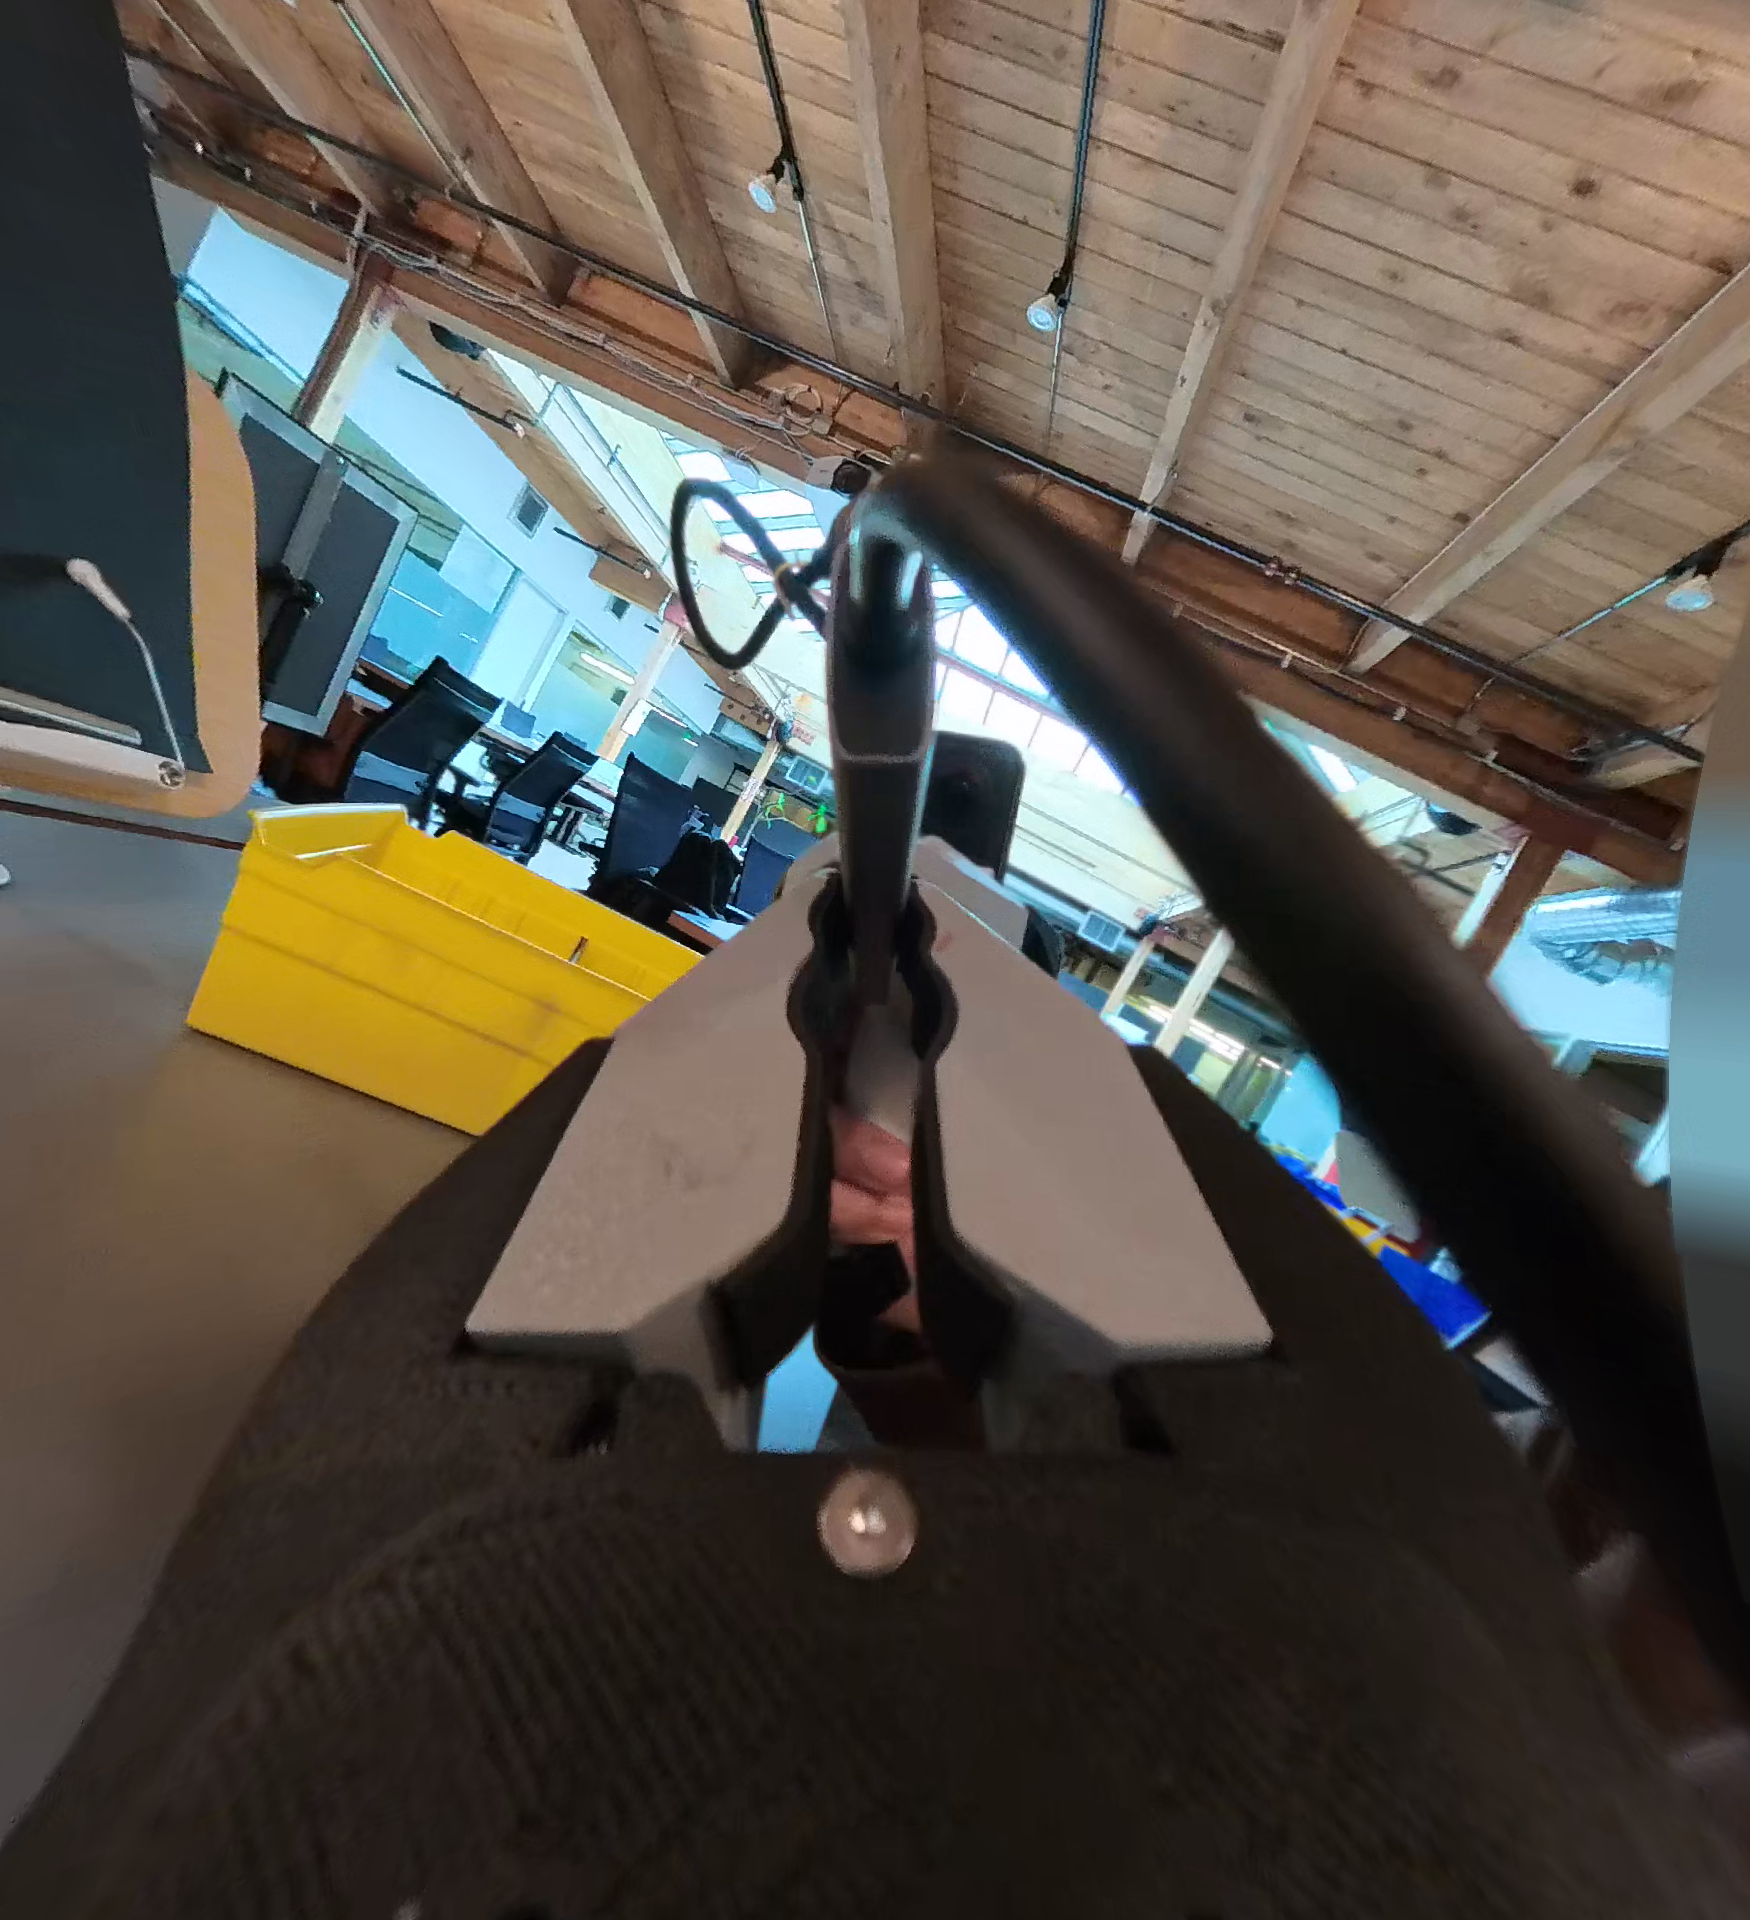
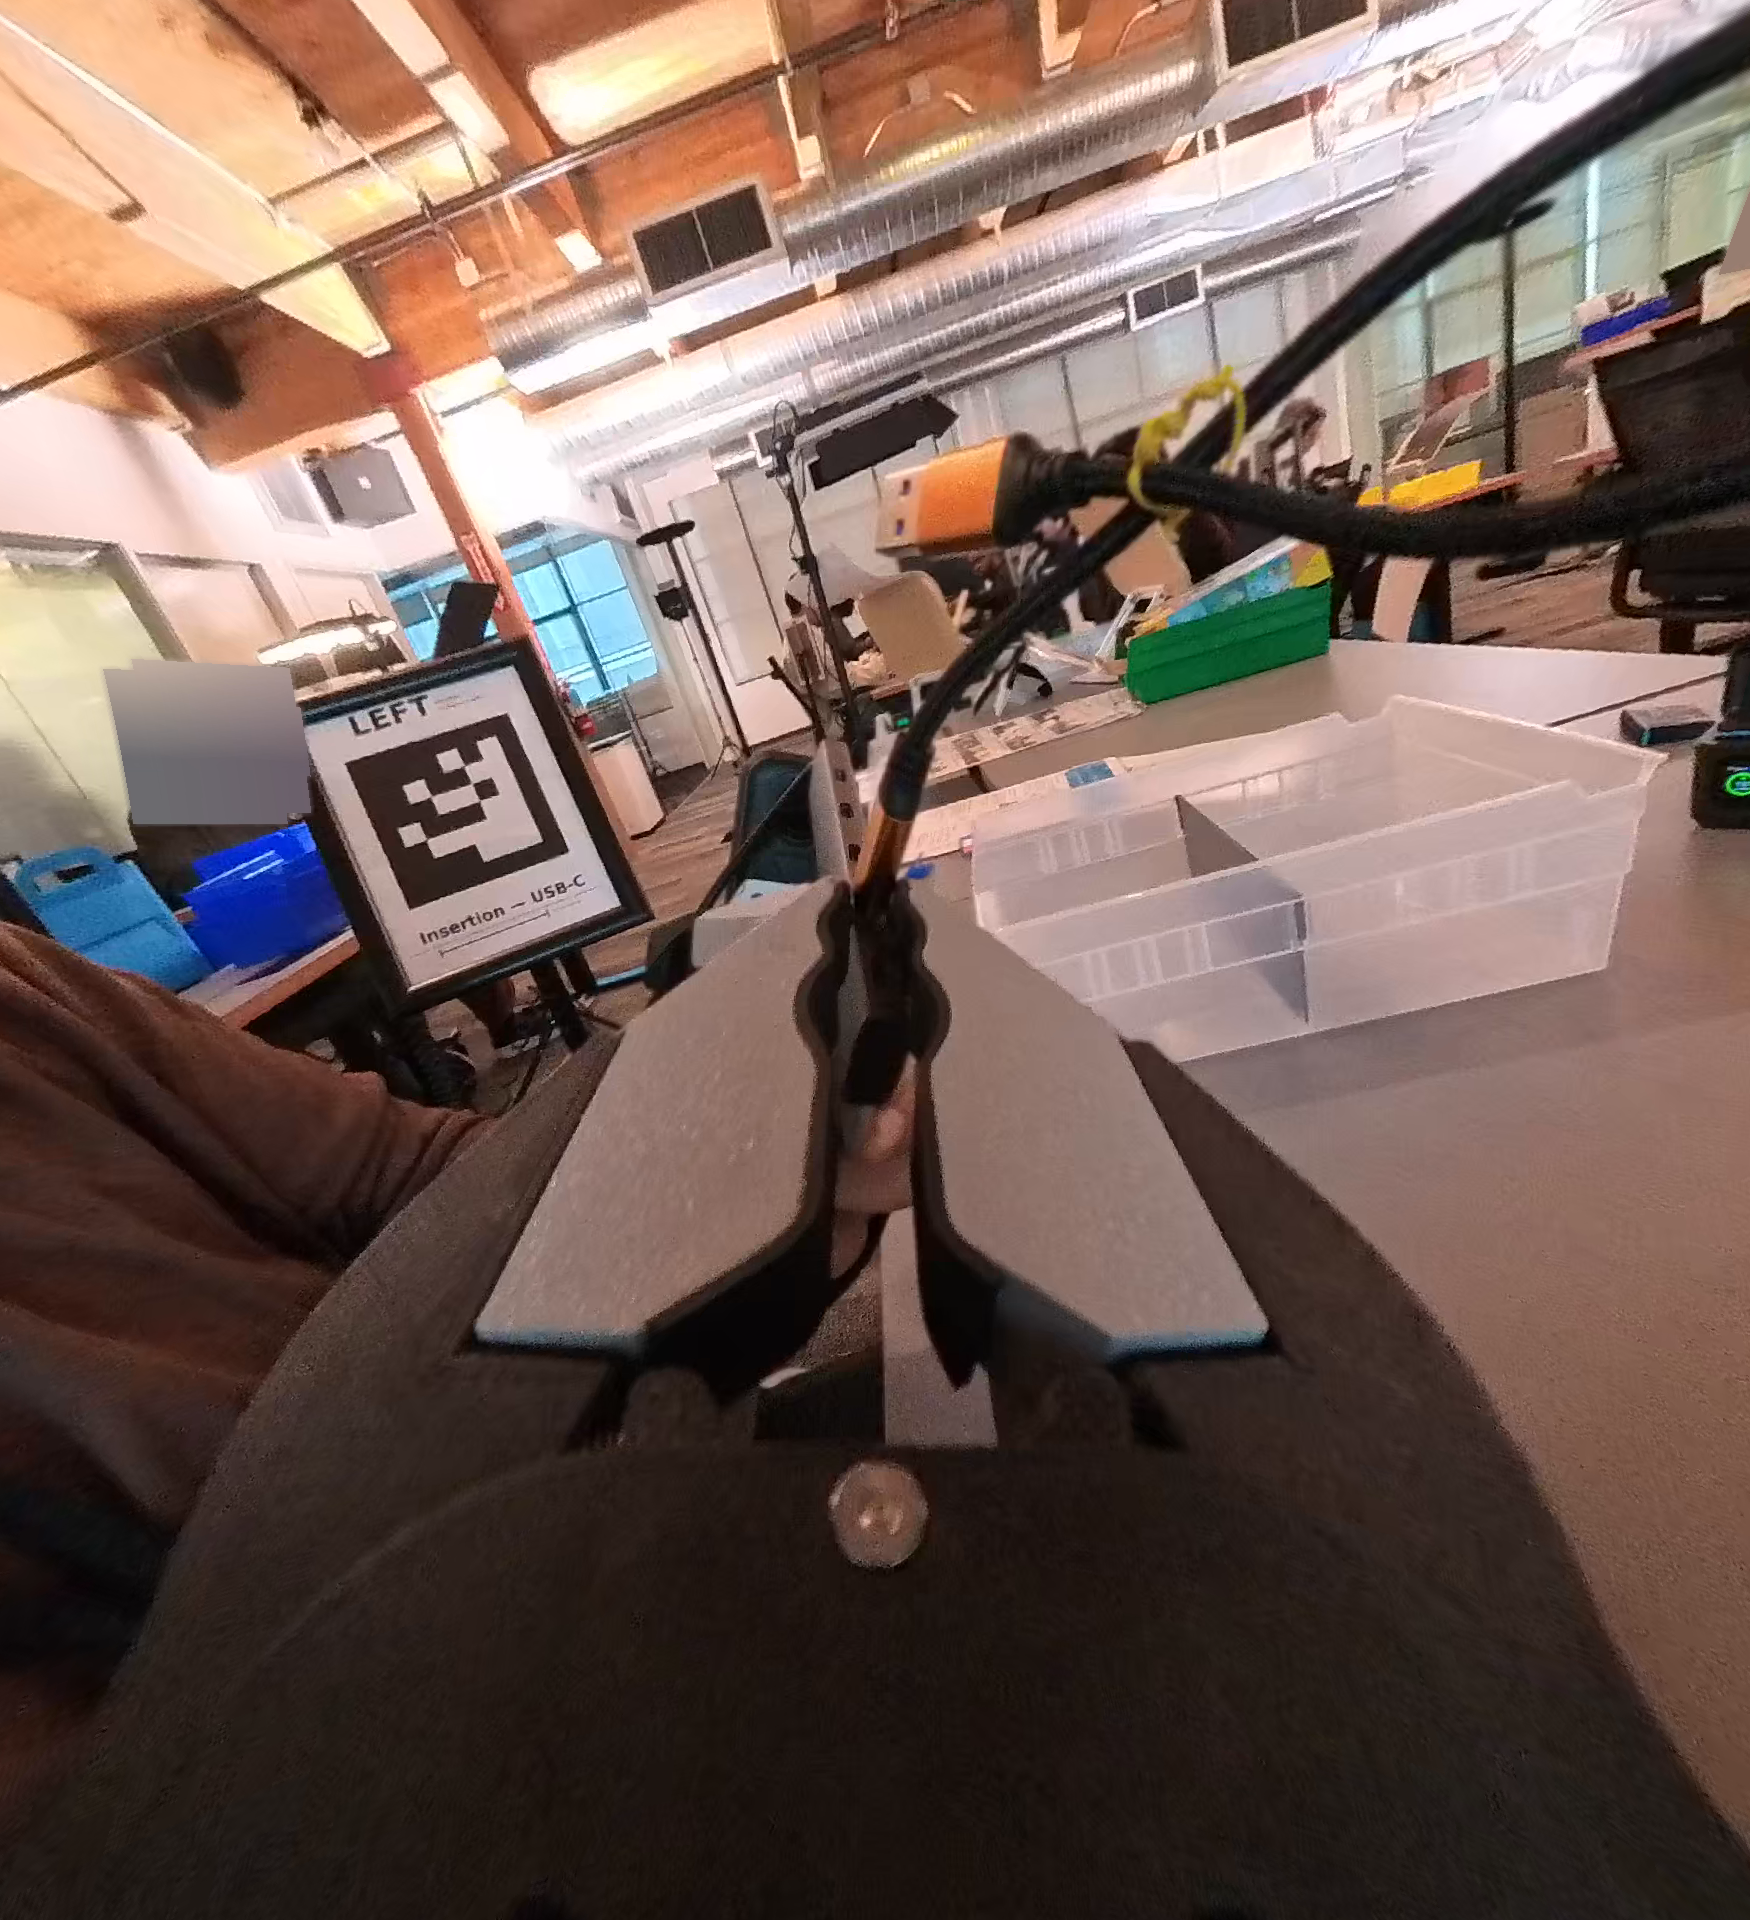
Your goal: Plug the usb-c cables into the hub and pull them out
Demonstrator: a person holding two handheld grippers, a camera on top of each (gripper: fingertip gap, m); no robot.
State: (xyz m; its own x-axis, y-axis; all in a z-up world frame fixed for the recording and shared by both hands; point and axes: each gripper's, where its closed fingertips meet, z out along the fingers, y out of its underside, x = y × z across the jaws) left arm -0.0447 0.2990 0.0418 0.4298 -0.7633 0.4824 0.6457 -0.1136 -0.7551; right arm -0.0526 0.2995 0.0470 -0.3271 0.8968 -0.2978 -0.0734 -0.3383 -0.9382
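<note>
Two grippers, both raised off the grey table (image 2: pixel 1577 1195) and tilted up toward the wooden ceiling. Left gripper (image 1: pixel 876 935): jaws closed tight on a slim dark hub (image 1: pixel 879 727), held edge-on and upright between the pads; a thick black cable (image 1: pixel 1318 883) arcs from the hub's top end down to the right. A thinner black cable loop (image 1: pixel 715 582) shows behind the hub. Yellow bin (image 1: pixel 414 956) sits on the table to the left, well apart.

Right gripper (image 2: pixel 876 966): jaws closed on the black plug end of a usb-c cable (image 2: pixel 964 675), which rises from the fingertips and curves up to the right. Just past the fingertips stands the grey edge of the hub, plug right against it; whether the plug is seated I cannot tell. An orange connector (image 2: pixel 954 488) hangs above, tied with a yellow twist tie (image 2: pixel 1177 436). Clear divided tray (image 2: pixel 1318 862) lies right, on the table. Framed marker sign (image 2: pixel 466 821) stands left. Brown sleeve (image 2: pixel 123 1143) at lower left.
</note>
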